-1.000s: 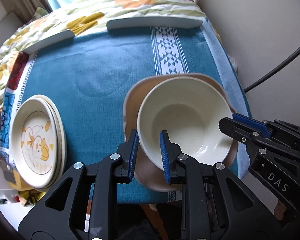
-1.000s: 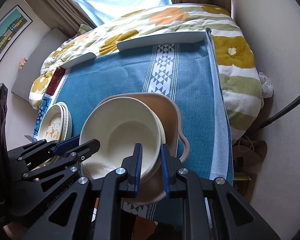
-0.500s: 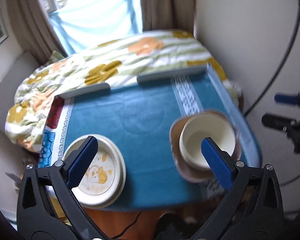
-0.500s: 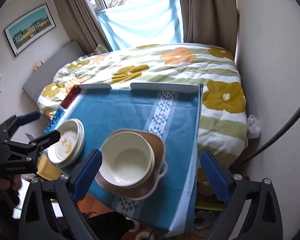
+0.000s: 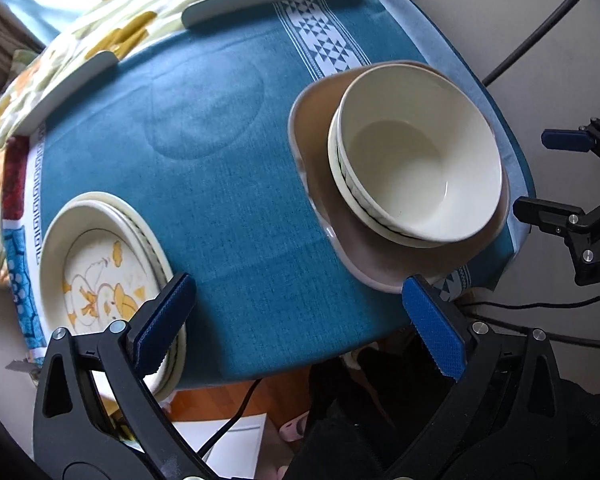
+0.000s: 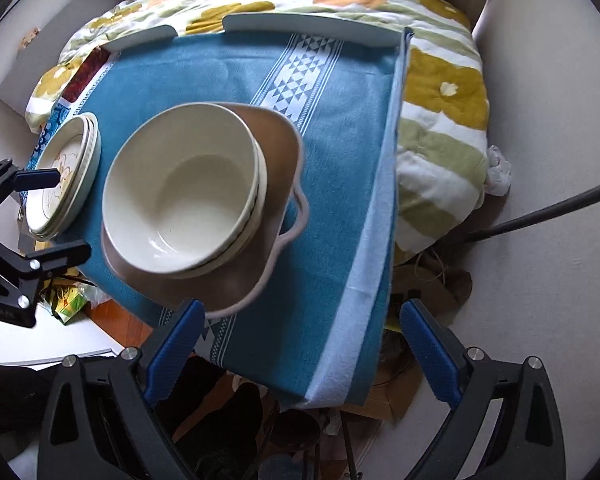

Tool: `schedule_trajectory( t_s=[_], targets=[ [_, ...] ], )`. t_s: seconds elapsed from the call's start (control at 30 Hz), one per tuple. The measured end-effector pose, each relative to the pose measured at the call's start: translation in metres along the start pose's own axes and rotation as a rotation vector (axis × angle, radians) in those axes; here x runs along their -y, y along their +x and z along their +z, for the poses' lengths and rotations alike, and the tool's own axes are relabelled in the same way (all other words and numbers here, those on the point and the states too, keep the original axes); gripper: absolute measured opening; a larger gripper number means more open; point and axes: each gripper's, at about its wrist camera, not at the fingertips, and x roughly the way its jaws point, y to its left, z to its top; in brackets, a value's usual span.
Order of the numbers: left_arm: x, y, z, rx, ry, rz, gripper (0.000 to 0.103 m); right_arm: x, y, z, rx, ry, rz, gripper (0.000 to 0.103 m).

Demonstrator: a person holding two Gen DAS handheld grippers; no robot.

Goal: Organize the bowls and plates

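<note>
Left hand-held gripper (image 5: 298,322): I see its jaws spread wide, nothing between them, above the near edge of the surface (image 5: 220,184).
Right hand-held gripper (image 6: 300,354): mine stands wide too, empty, over the near corner.
Cream bowls (image 5: 416,152): nested together, sitting in the brown dish (image 5: 380,256), at 2 o'clock from the left hand-held gripper.
Plates (image 5: 100,268): stacked at 9 o'clock on the blue cloth (image 6: 332,128); the top one carries an orange drawing.
Bed (image 6: 440,92): floral quilt beyond, at 12 o'clock.
</note>
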Motion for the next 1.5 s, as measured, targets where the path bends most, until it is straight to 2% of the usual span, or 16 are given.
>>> schedule_trajectory(
  t_s=[0.1, 0.17, 0.27, 0.33, 0.4, 0.43, 0.5, 0.6, 0.73, 0.9, 1.1, 1.33, 1.5],
  targets=[
    [0.0, 0.014, 0.005, -0.028, 0.002, -0.039, 0.094, -0.001, 0.011, 0.007, -0.036, -0.012, 0.005, 0.079],
    [0.003, 0.021, 0.01, -0.043, 0.009, -0.054, 0.089, -0.002, 0.018, 0.011, -0.061, -0.027, 0.017, 0.063],
    [0.007, 0.031, 0.016, -0.066, 0.019, -0.073, 0.08, -0.009, 0.029, 0.018, -0.089, -0.063, 0.036, 0.053],
    [0.008, 0.039, 0.019, -0.084, 0.019, -0.091, 0.071, -0.012, 0.038, 0.02, -0.114, -0.084, 0.055, 0.047],
    [0.009, 0.047, 0.021, -0.093, 0.009, -0.128, 0.053, -0.014, 0.049, 0.021, -0.138, -0.093, 0.084, 0.039],
    [0.01, 0.052, 0.023, -0.098, 0.002, -0.144, 0.049, -0.014, 0.053, 0.022, -0.141, -0.09, 0.112, 0.033],
    [0.012, 0.06, 0.026, -0.11, -0.002, -0.165, 0.038, -0.014, 0.061, 0.021, -0.149, -0.09, 0.141, 0.031],
    [0.02, 0.067, 0.026, -0.097, 0.015, -0.187, 0.024, -0.016, 0.068, 0.02, -0.141, -0.099, 0.189, 0.02],
    [0.028, 0.071, 0.024, -0.058, 0.03, -0.183, 0.021, -0.017, 0.069, 0.013, -0.103, -0.11, 0.195, 0.02],
    [0.036, 0.067, 0.017, -0.016, 0.06, -0.141, 0.021, -0.018, 0.064, 0.005, -0.074, -0.123, 0.189, 0.019],
    [0.035, 0.051, 0.009, 0.02, 0.044, -0.112, 0.021, -0.034, 0.05, 0.004, -0.046, -0.161, 0.178, 0.019],
    [0.01, 0.005, -0.002, 0.087, 0.018, -0.086, 0.021, -0.067, 0.014, 0.026, -0.006, -0.224, 0.165, 0.019],
    [-0.034, -0.027, -0.017, 0.116, 0.023, -0.071, 0.021, -0.112, -0.008, 0.046, 0.015, -0.258, 0.152, 0.019]
  ],
)
